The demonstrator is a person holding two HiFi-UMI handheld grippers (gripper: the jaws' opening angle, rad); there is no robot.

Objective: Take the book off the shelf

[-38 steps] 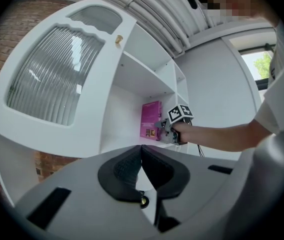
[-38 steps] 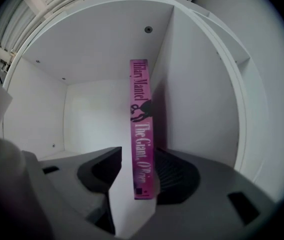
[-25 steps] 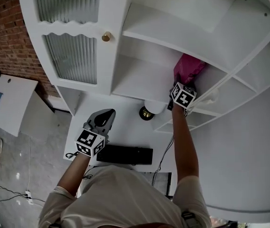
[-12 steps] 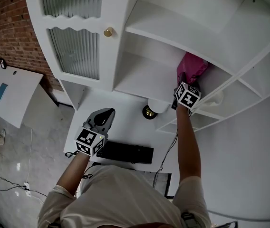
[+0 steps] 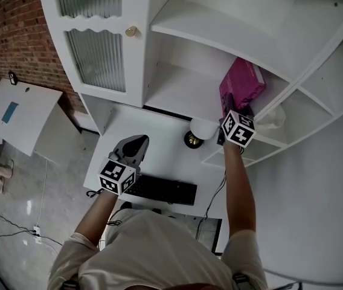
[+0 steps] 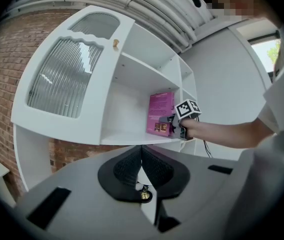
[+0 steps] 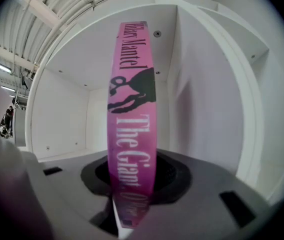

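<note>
The right gripper [image 7: 132,181] has its jaws closed on the lower spine of the pink book [image 7: 132,109] – a paperback whose spine reads "The Giant, O'Brien" – which stands upright on the board of the white shelf unit [image 5: 180,95], in the open compartment, near its right-hand wall. The left gripper [image 6: 142,168] hangs low over the white desk [image 5: 159,144], near a black keyboard [image 5: 159,190] and well apart from the book – its jaws together with nothing between them
</note>
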